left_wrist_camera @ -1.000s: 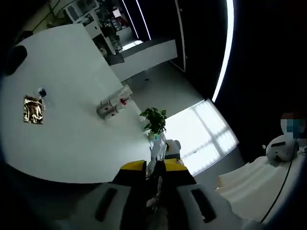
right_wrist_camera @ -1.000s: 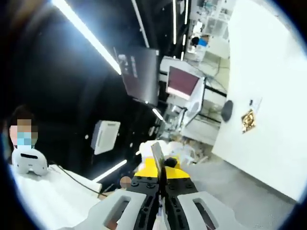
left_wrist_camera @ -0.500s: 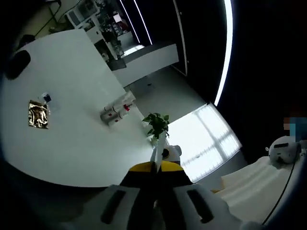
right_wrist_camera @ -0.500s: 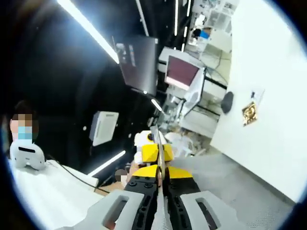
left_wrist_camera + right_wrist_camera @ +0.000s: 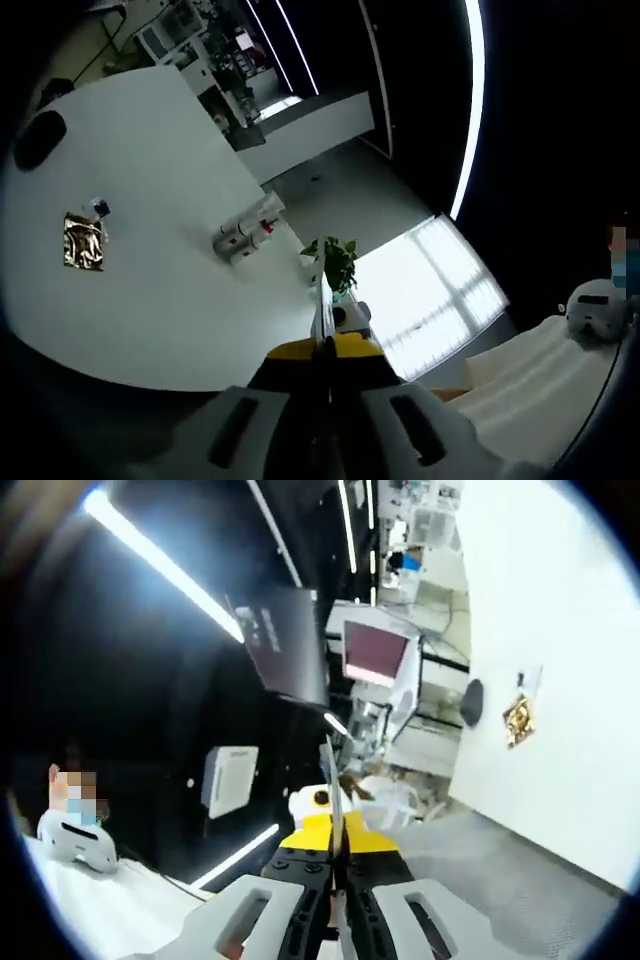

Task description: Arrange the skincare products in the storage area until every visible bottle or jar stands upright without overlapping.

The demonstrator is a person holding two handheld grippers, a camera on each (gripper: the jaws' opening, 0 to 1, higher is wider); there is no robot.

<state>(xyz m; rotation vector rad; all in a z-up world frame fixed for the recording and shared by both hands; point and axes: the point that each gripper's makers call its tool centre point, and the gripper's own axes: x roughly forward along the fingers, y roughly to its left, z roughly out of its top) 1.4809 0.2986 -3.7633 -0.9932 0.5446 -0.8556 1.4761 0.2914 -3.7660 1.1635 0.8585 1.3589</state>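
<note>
White table (image 5: 150, 300), two lying bottles (image 5: 240, 236).

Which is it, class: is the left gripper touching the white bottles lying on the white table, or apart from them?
Apart. In the left gripper view the left gripper, jaws closed, sits at the bottom, with bare white table between it and the bottles.

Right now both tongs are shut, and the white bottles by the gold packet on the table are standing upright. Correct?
Not quite. The left gripper view shows the bottles lying on their sides on the table, beyond the gold packet. Both left tongs and right tongs are shut.
</note>
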